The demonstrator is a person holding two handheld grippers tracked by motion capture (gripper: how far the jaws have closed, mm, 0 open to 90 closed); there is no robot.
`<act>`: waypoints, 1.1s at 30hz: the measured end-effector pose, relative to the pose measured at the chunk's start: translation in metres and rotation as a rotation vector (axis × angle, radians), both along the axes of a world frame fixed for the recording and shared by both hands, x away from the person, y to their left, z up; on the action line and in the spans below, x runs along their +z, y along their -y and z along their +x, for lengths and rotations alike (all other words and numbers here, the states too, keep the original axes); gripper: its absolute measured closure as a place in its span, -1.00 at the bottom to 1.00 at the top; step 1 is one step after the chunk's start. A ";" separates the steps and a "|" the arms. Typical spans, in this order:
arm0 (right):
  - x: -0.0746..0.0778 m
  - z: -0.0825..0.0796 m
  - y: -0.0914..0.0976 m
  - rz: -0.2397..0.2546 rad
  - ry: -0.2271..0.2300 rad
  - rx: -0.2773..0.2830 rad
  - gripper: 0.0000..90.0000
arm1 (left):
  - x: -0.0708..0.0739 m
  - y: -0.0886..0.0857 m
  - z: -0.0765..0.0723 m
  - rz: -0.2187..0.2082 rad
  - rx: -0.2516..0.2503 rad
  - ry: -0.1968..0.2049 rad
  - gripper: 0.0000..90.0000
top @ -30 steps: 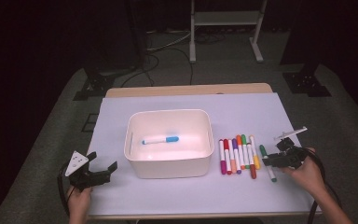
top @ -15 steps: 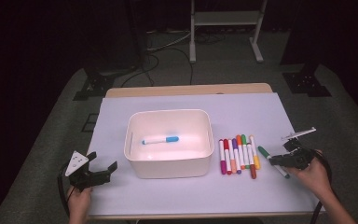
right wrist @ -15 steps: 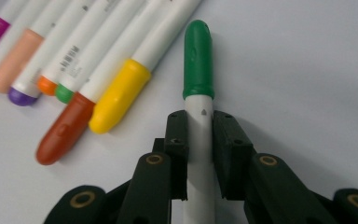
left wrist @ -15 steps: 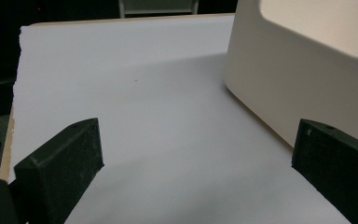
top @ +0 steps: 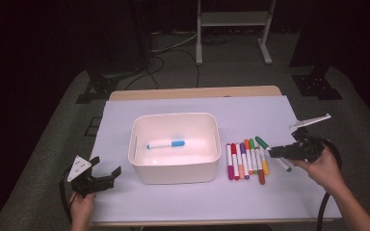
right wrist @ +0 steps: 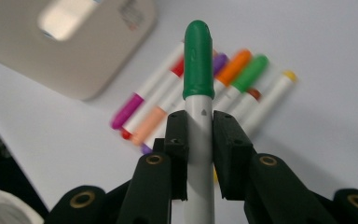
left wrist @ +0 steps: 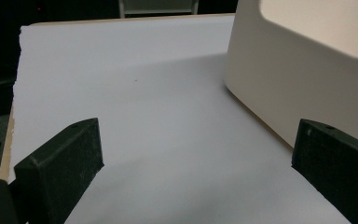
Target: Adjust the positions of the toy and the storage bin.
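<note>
The right claw (right wrist: 199,135) pinches the green marker (right wrist: 198,60) by its white barrel, cap jutting past the tips, above the marker row (top: 245,161); the left claw (top: 107,174) rests spread beside the bin (top: 176,168).

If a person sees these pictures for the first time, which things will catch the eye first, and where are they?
First comes the green-capped marker, clamped between the jaws of the right gripper and held above the right side of the table. Below it lies the bright row of markers on the white sheet, just right of the white bin. The bin stands mid-table with one blue-capped marker inside, while the left gripper waits open near the front left corner.
</note>
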State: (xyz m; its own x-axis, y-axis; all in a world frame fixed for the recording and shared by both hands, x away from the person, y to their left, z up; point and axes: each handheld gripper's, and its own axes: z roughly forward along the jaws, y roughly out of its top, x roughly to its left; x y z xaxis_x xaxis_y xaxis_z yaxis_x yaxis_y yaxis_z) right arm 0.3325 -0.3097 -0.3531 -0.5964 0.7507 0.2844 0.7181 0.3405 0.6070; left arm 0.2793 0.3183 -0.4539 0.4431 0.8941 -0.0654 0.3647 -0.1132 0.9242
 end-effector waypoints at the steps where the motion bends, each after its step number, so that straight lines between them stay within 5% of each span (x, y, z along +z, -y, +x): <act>1: 0.008 0.000 -0.007 0.010 0.012 0.022 0.69 | 0.000 0.000 0.000 0.000 0.001 0.000 -0.99; 16: 0.092 -0.002 -0.101 0.024 0.111 0.284 0.69 | 0.000 0.000 0.000 0.000 -0.002 -0.002 -0.99; 23: 0.110 0.002 -0.138 0.029 0.114 0.375 0.69 | 0.000 0.000 0.000 -0.003 -0.002 -0.004 -0.99; 33: 0.113 0.012 -0.185 0.017 0.087 0.471 0.69 | 0.000 -0.001 0.000 -0.007 -0.002 -0.006 -0.99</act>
State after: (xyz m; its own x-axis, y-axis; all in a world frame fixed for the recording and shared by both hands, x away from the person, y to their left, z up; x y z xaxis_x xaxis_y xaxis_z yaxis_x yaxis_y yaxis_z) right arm 0.3444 -0.1242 -0.2400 -0.8927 0.3886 0.2283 0.4344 0.6064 0.6660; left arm 0.2798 0.3188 -0.4539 0.4445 0.8927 -0.0744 0.3701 -0.1074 0.9227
